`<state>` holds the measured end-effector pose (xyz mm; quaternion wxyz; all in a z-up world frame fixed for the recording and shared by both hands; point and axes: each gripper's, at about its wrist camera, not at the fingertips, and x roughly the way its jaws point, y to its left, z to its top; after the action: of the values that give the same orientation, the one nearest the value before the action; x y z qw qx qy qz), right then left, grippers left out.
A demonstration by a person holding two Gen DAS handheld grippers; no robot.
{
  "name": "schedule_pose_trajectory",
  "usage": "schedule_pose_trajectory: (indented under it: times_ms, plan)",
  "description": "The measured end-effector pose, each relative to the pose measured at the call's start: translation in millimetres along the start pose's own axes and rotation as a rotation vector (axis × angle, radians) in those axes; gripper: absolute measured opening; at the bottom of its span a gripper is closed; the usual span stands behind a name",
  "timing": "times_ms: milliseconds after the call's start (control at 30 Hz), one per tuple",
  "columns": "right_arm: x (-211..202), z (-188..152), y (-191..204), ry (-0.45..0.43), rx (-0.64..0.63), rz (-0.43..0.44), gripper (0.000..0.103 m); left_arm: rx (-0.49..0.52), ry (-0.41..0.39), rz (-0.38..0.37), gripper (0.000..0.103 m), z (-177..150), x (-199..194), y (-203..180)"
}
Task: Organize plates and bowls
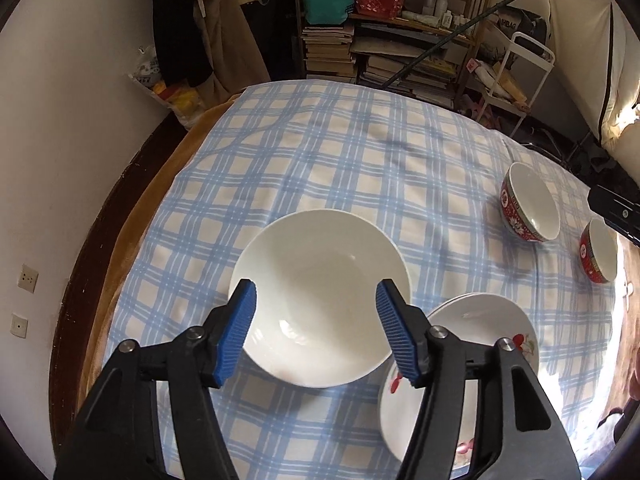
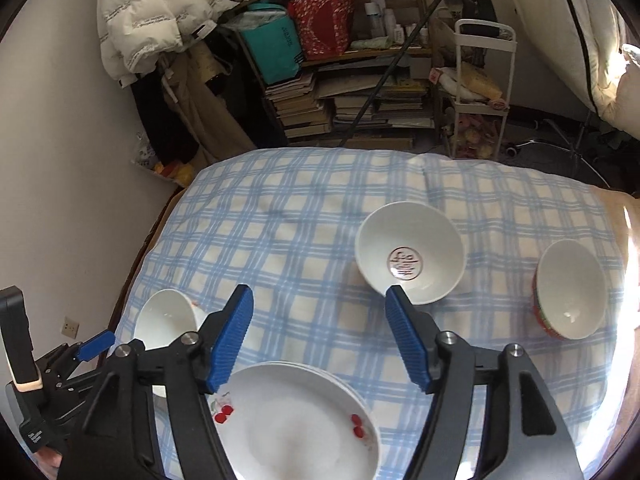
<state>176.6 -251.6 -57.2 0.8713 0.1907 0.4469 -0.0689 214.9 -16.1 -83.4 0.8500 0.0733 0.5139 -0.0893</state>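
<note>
Bowl [image 2: 410, 254] with unreadable red seal inside, on checked cloth [image 2: 304, 240]; both grippers' jaws released, empty

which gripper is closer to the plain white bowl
Left. The left gripper hangs open right over the plain white bowl; the right gripper sits off to its right, above the cherry plates.

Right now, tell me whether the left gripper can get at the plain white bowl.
Probably yes. The left gripper is open, its blue fingers spread on either side of the white bowl, nothing between them. The cherry plates lie just to the right, so that finger should keep clear of them.
</note>
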Motion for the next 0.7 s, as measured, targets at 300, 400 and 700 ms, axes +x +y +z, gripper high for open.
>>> schedule_pose_trajectory:
  times_ms: [300, 400, 700]
  plan:
    - [-10.2, 21.4, -51.1, -0.042, 0.015, -0.061, 0.103, 0.05, -0.007, -0.044, 0.085, 32.5, 5.6, -50.9]
    - [-3.7, 26.0, -66.7, -0.038, 0.032, -0.067, 0.103, 0.045, -0.012, -0.07, 0.085, 44.7, 9.6, -65.9]
    - [26.4, 32.6, -99.6, -0.006, 0.024, -0.077, 0.103, 0.126, -0.002, -0.111, 0.085, 72.4, 37.1, -121.3]
